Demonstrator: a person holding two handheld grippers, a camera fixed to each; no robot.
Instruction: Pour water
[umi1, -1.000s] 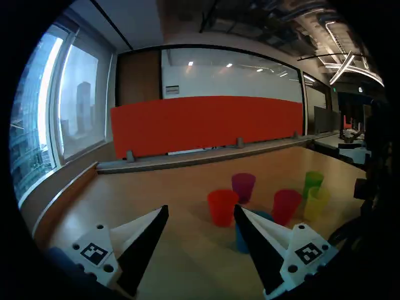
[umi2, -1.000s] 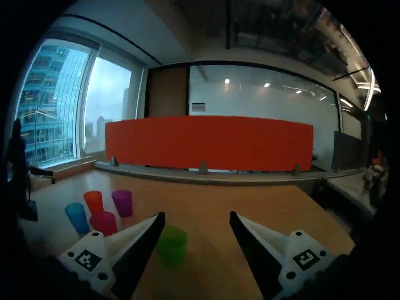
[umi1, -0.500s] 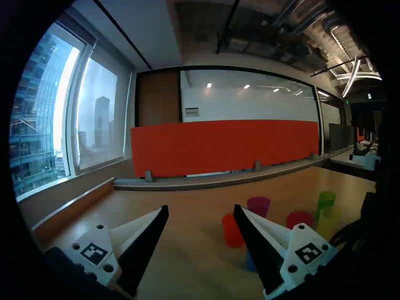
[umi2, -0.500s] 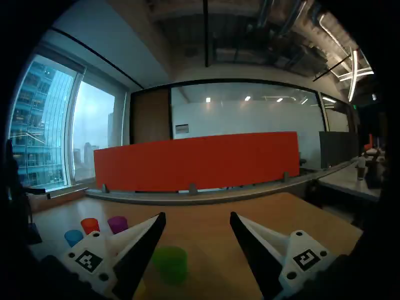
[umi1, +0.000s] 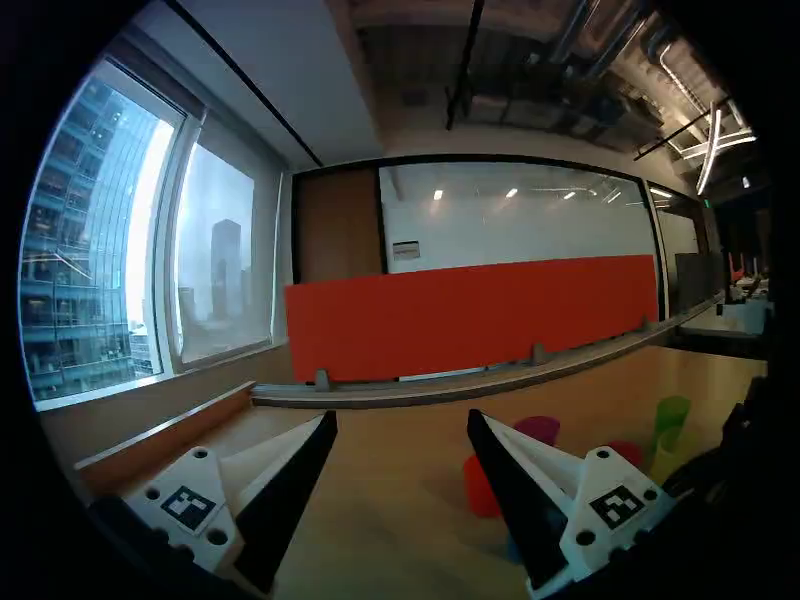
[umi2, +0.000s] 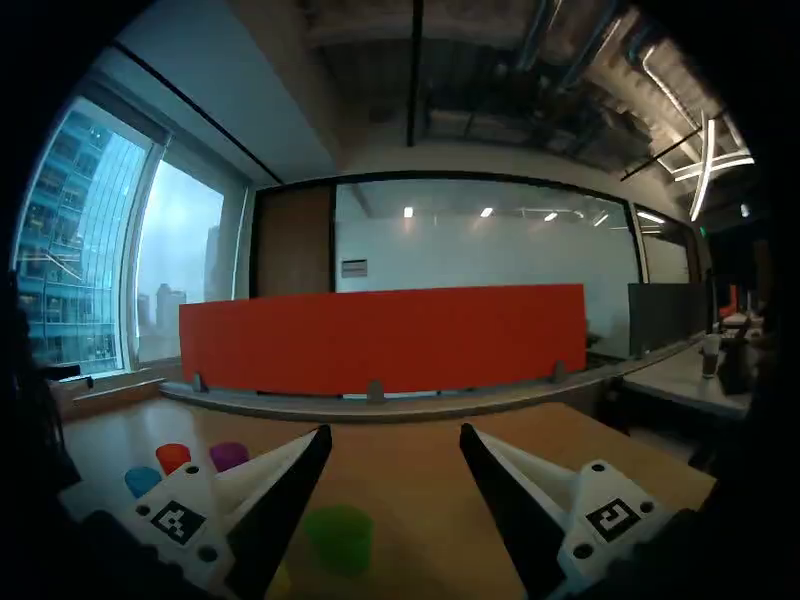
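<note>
Several coloured plastic cups stand on a wooden table (umi1: 400, 500). In the left gripper view my left gripper (umi1: 400, 440) is open and holds nothing; behind its right finger I see a red cup (umi1: 480, 487), a purple cup (umi1: 538, 430), a pink cup (umi1: 628, 452) and a green cup (umi1: 670, 415). In the right gripper view my right gripper (umi2: 393, 452) is open and holds nothing, with a green cup (umi2: 340, 537) low between its fingers. A blue cup (umi2: 142, 481), a red cup (umi2: 173, 457) and a purple cup (umi2: 229, 456) stand left of it.
An orange divider panel (umi1: 470, 315) runs along the table's far edge, with a glass wall behind it. Tall windows (umi1: 100, 270) are on the left. Another desk with items (umi2: 720, 360) lies to the right.
Both grippers have tilted upward, so the cups have slid lower in both views and more ceiling shows. Both grippers stay open.
</note>
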